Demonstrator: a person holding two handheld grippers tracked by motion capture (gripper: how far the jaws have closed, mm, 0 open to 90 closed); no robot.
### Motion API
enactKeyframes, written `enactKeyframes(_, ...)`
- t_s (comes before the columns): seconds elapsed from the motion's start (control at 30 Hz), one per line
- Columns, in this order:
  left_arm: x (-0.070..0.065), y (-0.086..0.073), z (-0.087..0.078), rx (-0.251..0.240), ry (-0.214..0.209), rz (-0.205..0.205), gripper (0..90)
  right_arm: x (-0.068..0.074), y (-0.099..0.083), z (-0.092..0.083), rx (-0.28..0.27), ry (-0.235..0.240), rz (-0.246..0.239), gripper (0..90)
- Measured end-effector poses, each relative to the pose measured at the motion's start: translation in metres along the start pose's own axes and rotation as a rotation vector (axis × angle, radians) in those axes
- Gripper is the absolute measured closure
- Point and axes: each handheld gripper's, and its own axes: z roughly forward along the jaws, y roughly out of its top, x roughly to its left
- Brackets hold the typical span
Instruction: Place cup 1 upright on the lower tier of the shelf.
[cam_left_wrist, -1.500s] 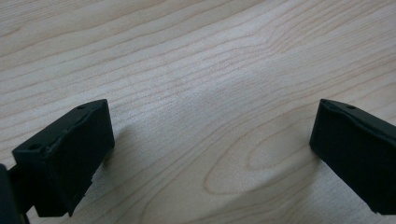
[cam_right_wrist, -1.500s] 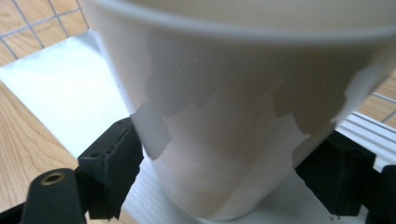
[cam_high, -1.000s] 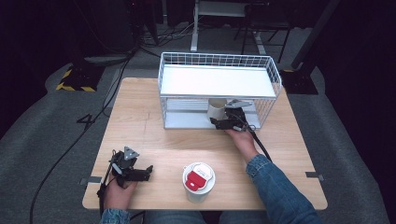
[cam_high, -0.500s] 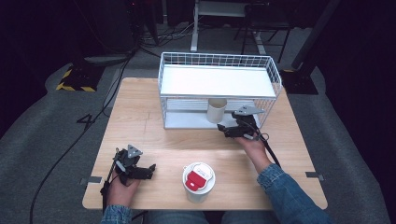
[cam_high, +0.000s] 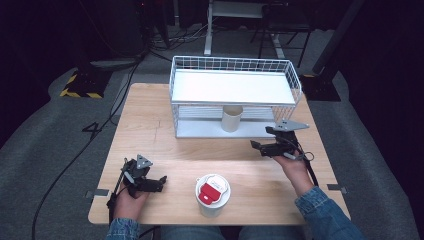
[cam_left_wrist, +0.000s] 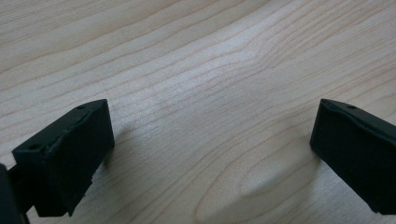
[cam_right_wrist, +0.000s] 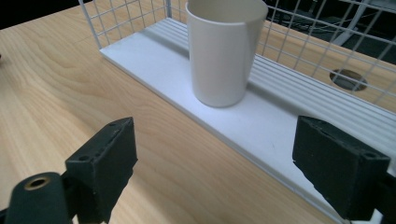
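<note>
A plain white cup (cam_high: 232, 118) (cam_right_wrist: 224, 51) stands upright on the lower shelf (cam_right_wrist: 261, 126) of a white wire rack (cam_high: 235, 87). My right gripper (cam_high: 256, 146) (cam_right_wrist: 212, 149) hovers over the table to the front right of that cup. It is apart from the cup and open, with nothing between its jaws. A white cup with a red lid (cam_high: 212, 192) stands near the table's front edge. My left gripper (cam_high: 161, 182) (cam_left_wrist: 212, 144) rests low over the wood at the front left, open and empty.
The rack takes up the back middle of the wooden table (cam_high: 150, 130), and its top shelf is bare. Dark floor with cables and stands surrounds the table. A round hole in the tabletop (cam_right_wrist: 348, 78) shows behind the rack's mesh.
My right gripper has drawn back out of the rack's lower level towards the front right and risen a little, leaving the white cup on the shelf. The left gripper has stayed put.
</note>
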Motion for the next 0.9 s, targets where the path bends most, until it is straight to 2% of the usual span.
enactKeyframes(0.17,0.0,0.0,0.0,-0.003,0.002,0.0,0.6,-0.003,-0.018,-0.028,0.015,-0.04,-0.013,13.9)
enactKeyframes(0.27,0.001,0.0,0.0,-0.001,-0.008,0.009,0.5,-0.003,-0.025,-0.035,0.019,-0.05,-0.015,13.9)
enactKeyframes(0.33,0.001,0.001,0.001,0.0,-0.01,0.004,0.4,-0.005,-0.035,-0.045,0.026,-0.063,-0.005,13.9)
enactKeyframes(0.43,0.002,0.002,0.002,-0.002,-0.021,0.021,0.3,-0.007,-0.047,-0.054,0.033,-0.077,0.007,13.9)
enactKeyframes(0.53,0.003,0.002,0.002,-0.002,-0.024,0.026,0.2,-0.01,-0.057,-0.058,0.045,-0.085,0.019,13.9)
enactKeyframes(0.57,0.003,0.002,0.002,-0.001,-0.026,0.029,0.2,-0.013,-0.067,-0.06,0.063,-0.094,0.032,13.9)
enactKeyframes(0.6,0.003,0.002,0.002,-0.001,-0.026,0.029,0.2,-0.013,-0.067,-0.06,0.063,-0.094,0.032,13.9)
enactKeyframes(0.63,0.003,0.002,0.002,-0.001,-0.027,0.03,0.2,-0.016,-0.077,-0.062,0.079,-0.104,0.042,13.9)
enactKeyframes(0.67,0.003,0.002,0.002,-0.001,-0.027,0.03,0.2,-0.016,-0.077,-0.062,0.079,-0.104,0.042,13.9)
enactKeyframes(0.73,0.003,0.001,0.001,0.001,-0.03,0.026,0.3,-0.018,-0.086,-0.064,0.084,-0.113,0.052,13.9)
enactKeyframes(0.77,0.003,0.001,0.001,0.001,-0.031,0.037,0.3,-0.02,-0.094,-0.067,0.082,-0.119,0.059,13.9)
enactKeyframes(0.83,0.003,0.001,0.001,0.002,-0.032,0.039,0.3,-0.021,-0.097,-0.067,0.08,-0.119,0.062,13.9)
enactKeyframes(0.9,0.002,0.001,0.001,0.001,-0.034,0.04,0.2,-0.022,-0.107,-0.069,0.088,-0.122,0.067,14.0)
